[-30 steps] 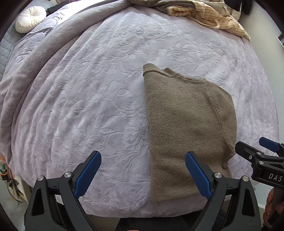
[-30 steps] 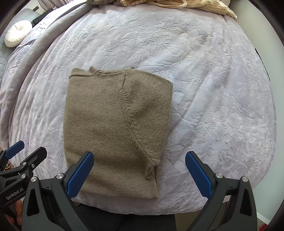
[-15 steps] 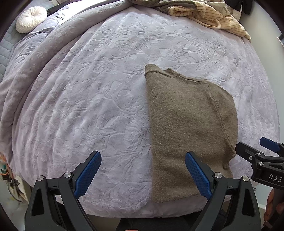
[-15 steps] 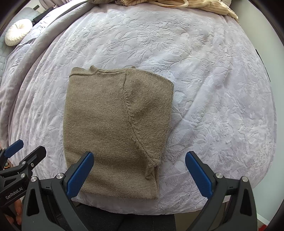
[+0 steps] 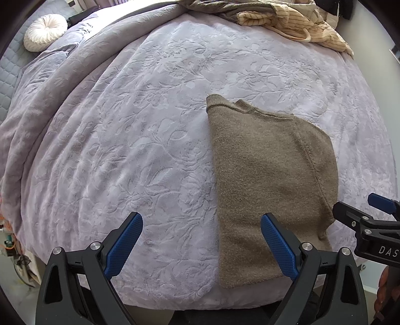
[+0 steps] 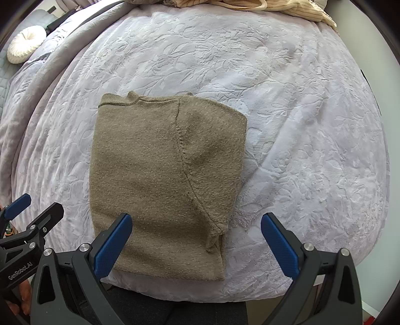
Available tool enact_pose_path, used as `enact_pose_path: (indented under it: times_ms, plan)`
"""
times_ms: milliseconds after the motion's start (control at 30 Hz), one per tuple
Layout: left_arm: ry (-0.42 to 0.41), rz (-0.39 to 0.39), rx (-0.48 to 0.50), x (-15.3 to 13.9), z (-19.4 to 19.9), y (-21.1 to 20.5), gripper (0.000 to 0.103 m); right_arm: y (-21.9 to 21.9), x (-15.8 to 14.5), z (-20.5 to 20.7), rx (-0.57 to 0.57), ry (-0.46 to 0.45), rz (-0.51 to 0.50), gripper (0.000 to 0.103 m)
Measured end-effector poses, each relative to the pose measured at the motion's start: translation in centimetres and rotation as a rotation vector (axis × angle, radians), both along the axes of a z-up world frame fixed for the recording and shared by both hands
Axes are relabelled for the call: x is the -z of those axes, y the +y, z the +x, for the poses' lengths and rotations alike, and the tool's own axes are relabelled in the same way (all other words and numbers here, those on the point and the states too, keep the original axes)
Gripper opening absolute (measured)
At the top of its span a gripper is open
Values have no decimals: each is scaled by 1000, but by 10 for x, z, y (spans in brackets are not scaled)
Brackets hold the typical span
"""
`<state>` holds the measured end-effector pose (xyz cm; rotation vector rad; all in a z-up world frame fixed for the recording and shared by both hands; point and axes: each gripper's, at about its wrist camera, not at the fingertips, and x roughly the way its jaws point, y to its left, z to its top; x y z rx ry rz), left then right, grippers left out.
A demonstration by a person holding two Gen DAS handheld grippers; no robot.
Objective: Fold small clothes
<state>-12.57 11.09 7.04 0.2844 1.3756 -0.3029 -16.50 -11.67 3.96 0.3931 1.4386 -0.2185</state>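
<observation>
A small olive-brown knit sweater (image 5: 265, 180) lies folded lengthwise on the lilac bedspread (image 5: 140, 140), its hem at the near bed edge. In the right wrist view the sweater (image 6: 160, 175) fills the centre left. My left gripper (image 5: 201, 240) is open and empty, above the near edge with its right finger over the sweater's left part. My right gripper (image 6: 196, 240) is open and empty, its left finger over the sweater's hem. Each gripper shows at the edge of the other's view, the right one (image 5: 370, 227) and the left one (image 6: 30, 222).
A pile of other clothes, striped cream and olive (image 5: 287, 20), lies at the far edge of the bed. A round white cushion (image 5: 45, 31) sits at the far left. The bed's near edge (image 6: 250, 290) drops off just in front of the grippers.
Almost nothing. The left wrist view has shifted slightly, so the sweater sits a touch further right and lower. Both grippers stay open.
</observation>
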Motion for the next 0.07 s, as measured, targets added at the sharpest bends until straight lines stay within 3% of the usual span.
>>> enact_pose_path:
  times_ms: [67]
  plan:
    - [6, -6, 0, 0, 0, 0, 96, 0, 0, 0, 1, 0, 0, 102]
